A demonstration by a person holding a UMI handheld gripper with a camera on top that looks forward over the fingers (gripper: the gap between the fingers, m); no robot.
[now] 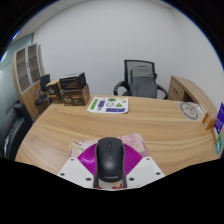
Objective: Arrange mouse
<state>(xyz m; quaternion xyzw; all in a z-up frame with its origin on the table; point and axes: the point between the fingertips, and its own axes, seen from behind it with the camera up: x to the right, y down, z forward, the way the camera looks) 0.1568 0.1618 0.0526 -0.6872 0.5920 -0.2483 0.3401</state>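
— One black computer mouse (109, 157) with a scroll wheel is seen, lying between the two fingers of the gripper (110, 172). How is it placed against them?

— It is set lengthwise along the fingers, its front end pointing away over the light wooden table (150, 125) and its rear end, where pale lettering is printed, nearest the camera. Two magenta pads (88, 158) are seen, one at each side of the mouse, and pale finger bodies are seen outside them.

— Is the mouse clamped?

— The pads are held apart by the width of the mouse and lie right against its flanks. Whether pressure is applied, or a thin gap is left, cannot be told; whether the mouse is borne by the table or by the fingers cannot be told either.

— What else is counted?

— One white sheet with green and blue printing (107, 103) is laid well beyond the mouse, near the far edge of the table. One grey office chair (141, 78) is placed behind that edge. One small wooden drawer unit (186, 91) is seen to the right of the chair, and dark boxes (71, 88) are stacked at the left, against a white wall (100, 40).
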